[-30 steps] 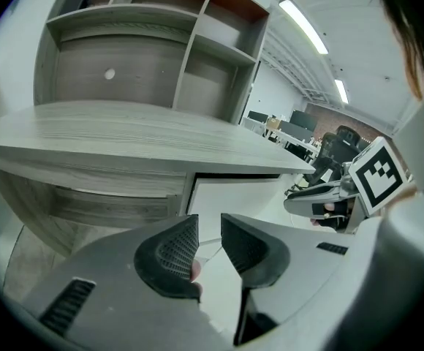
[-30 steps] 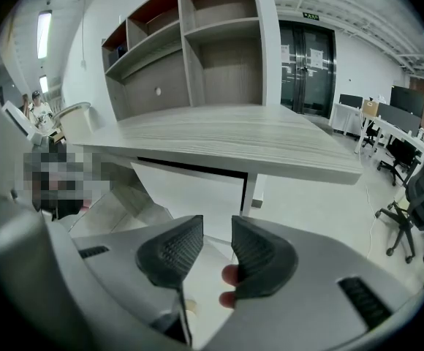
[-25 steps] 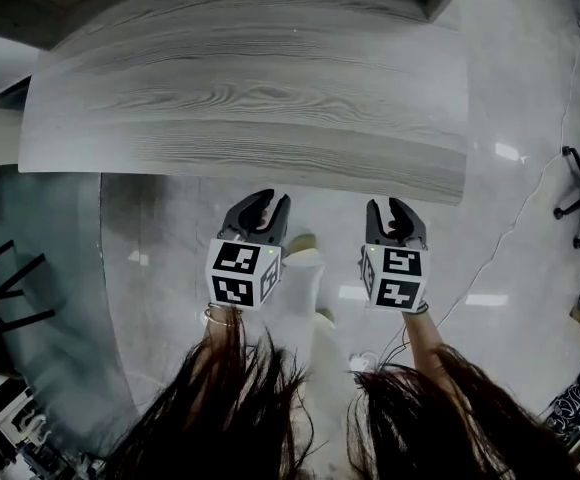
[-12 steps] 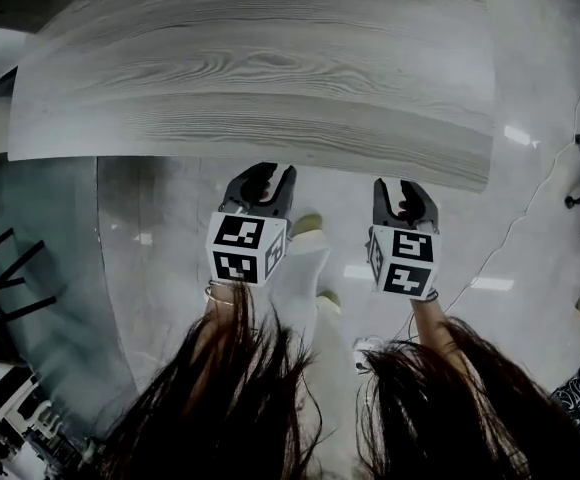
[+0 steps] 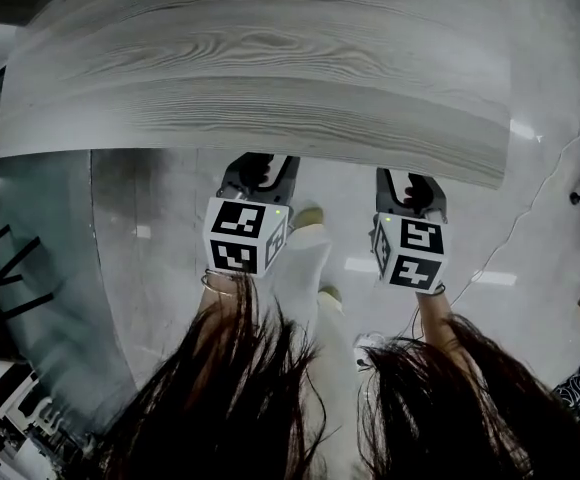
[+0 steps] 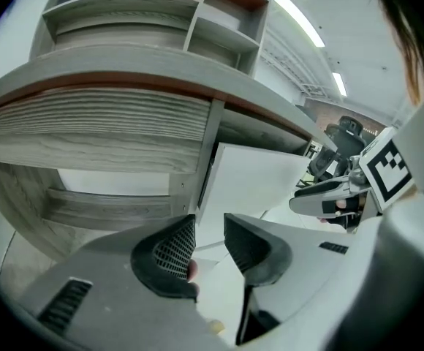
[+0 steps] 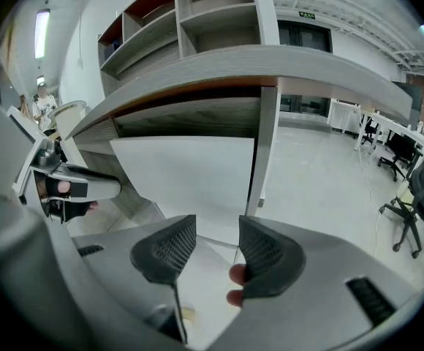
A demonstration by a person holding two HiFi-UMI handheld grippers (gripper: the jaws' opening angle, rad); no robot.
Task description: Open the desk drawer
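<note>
Approach stage: left gripper (image 5: 260, 168) and right gripper (image 5: 408, 184) have just spread their empty fingers (image 6: 164, 258). The tabletop (image 5: 270, 78) edge sits above them, and the drawer must be found ahead.

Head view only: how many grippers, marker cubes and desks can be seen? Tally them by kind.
Gripper: 2, the left gripper and the right gripper
Marker cube: 2, left cube and right cube
Desk: 1
Total: 5

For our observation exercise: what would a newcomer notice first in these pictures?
The wood-grain desk fills the top of the head view. Below its edge, the left gripper and right gripper have just been opening their jaws, nothing between them. Dark hair hangs at the bottom.
</note>
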